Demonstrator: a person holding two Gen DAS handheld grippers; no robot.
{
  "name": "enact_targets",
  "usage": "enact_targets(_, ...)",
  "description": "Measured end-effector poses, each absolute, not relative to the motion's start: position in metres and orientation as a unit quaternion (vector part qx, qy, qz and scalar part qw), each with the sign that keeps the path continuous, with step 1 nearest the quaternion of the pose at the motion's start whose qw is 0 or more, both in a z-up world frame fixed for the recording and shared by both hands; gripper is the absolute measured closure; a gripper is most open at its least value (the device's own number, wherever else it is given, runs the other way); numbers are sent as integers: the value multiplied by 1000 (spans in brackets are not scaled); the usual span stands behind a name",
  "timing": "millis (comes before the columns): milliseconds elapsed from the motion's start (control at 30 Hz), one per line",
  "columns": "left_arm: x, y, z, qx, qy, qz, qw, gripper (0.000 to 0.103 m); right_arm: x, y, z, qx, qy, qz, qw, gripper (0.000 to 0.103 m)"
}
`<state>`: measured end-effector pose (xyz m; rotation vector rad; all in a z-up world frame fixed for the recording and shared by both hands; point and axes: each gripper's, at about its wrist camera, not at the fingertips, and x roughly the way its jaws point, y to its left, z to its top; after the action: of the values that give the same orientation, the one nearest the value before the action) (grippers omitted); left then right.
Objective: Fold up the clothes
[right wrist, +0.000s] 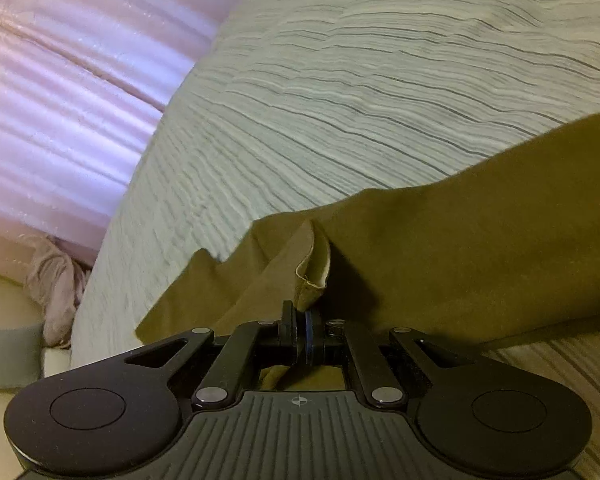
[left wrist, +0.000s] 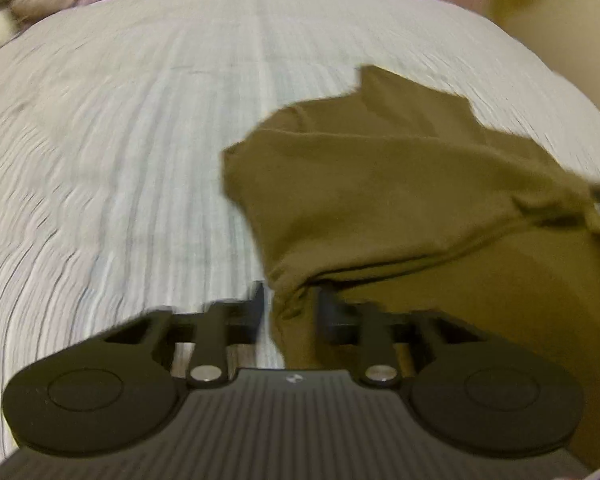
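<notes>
Right tool point(right wrist: 303, 330) was pinched tight on a hem of the olive garment point(right wrist: 440, 248); left tool point(left wrist: 289, 308) gripped a bunched edge, its jaws narrow around the cloth. Garment hung lifted between both, trailing onto the bed point(left wrist: 139, 120) (left view blurred). Judgement: keep both grips level and taut, so the fold lands square.

Olive-brown garment point(left wrist: 400, 184) — grey-striped white bedspread point(left wrist: 139, 120), pink curtain point(right wrist: 59, 80).
</notes>
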<state>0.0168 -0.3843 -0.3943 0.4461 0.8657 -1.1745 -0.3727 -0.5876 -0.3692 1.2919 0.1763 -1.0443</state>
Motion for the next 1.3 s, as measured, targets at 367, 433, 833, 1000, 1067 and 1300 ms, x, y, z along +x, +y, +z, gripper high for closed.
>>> enact_targets(367, 15, -390, -405, 220, 377, -549, 712, 95, -385, -588, -383, 563, 143, -476, 660, 100)
enact_targets(433, 22, -389, -406, 205, 397, -544, 710, 94, -383, -585, -382, 548, 159, -482, 665, 100)
enact_targets(833, 62, -379, -394, 105, 487, -526, 689, 79, -360, -594, -343, 428, 265, -516, 693, 38)
enact_targets(1000, 69, -383, -391, 66, 499, -517, 692, 78, -352, -597, -354, 423, 310, -516, 678, 38)
enact_targets(1067, 65, -384, -390, 80, 495, -517, 694, 79, -353, -589, -351, 397, 307, -543, 673, 38)
enact_targets(1300, 48, -387, -387, 127, 478, -514, 701, 78, -362, -570, -359, 390, 294, -533, 691, 39)
